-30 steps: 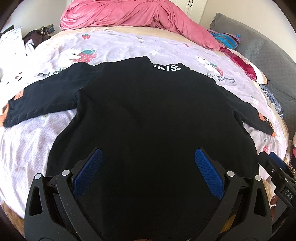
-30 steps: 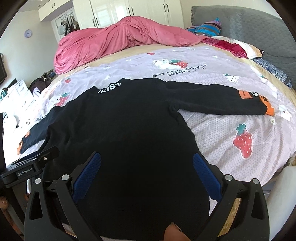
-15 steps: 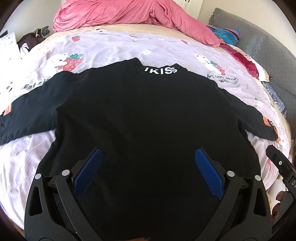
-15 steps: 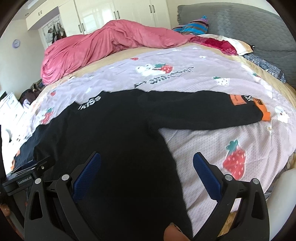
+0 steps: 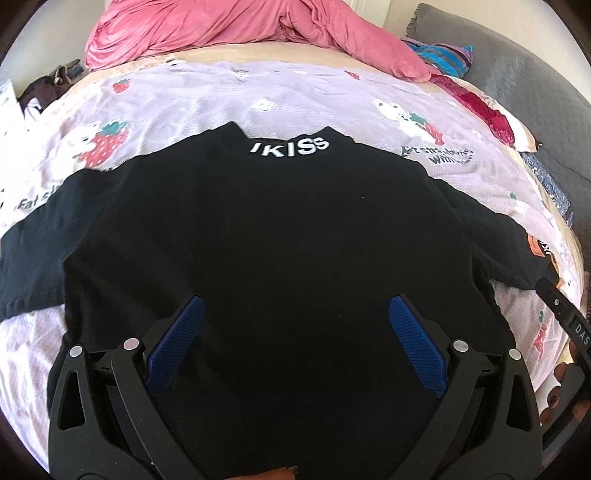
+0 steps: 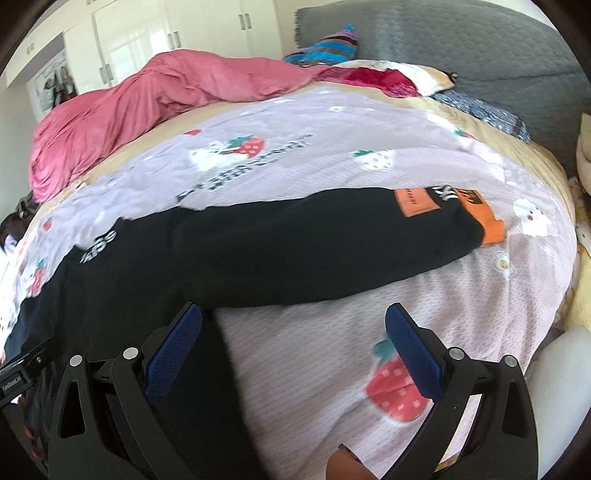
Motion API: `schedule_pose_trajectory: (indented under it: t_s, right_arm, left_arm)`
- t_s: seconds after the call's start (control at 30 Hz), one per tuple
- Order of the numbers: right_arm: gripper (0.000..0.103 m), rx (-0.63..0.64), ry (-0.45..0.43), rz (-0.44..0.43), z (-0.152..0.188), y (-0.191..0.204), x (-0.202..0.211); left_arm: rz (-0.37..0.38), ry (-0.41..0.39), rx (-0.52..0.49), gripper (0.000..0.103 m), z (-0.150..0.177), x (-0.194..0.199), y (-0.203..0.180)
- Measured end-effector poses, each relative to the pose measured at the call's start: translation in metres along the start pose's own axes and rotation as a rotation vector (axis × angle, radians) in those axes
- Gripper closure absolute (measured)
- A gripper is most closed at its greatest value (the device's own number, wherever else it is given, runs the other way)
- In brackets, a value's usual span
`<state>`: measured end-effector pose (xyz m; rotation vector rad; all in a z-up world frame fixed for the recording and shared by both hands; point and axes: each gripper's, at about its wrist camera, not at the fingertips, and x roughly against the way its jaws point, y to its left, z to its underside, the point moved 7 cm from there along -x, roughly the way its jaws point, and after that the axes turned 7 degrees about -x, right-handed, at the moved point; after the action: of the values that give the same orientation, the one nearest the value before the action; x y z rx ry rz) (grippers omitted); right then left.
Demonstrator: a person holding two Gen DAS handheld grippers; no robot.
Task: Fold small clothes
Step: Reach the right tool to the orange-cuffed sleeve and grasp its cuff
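Black knit fills most of what I see: the sweater [image 5: 280, 236] lies flat on the bed, collar away from me with white lettering [image 5: 290, 147] on it, both sleeves stretched out to the sides. My left gripper [image 5: 295, 339] hangs over the lower body of the sweater, its blue pads [image 5: 177, 343] spread wide with nothing between them. My right gripper [image 6: 293, 343] is out past the sweater's right edge, over the right sleeve [image 6: 325, 243], which ends in an orange cuff [image 6: 487, 225] with an orange patch [image 6: 415, 201] beside it; its pads [image 6: 412, 354] are also spread wide and hold nothing. Under the sweater is a lilac sheet [image 6: 332, 147] printed with strawberries. Beyond it lies a bunched pink duvet [image 5: 229, 29], and a grey headboard [image 6: 461, 44] stands on the right.
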<state>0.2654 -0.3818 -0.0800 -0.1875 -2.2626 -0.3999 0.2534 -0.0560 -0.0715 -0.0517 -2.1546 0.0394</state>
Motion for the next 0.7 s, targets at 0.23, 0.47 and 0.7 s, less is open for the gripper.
schedule_pose_trajectory:
  t_s: [0.23,0.47,0.7]
  right_arm:
    - [0.004,-0.155,0.018,0.055,-0.016,-0.054,-0.017]
    - [0.004,-0.302,0.050,0.093,-0.020,-0.103,-0.033]
    - [0.004,-0.406,0.063,0.046,-0.027,-0.128,-0.048]
  left_arm:
    - [-0.005,0.010,-0.026,0.009,-0.010,-0.016,-0.014]
    - [-0.015,0.014,-0.054,0.009,-0.022,-0.029,-0.025]
    - [-0.010,0.031,-0.056,0.009,-0.026,-0.042,-0.030]
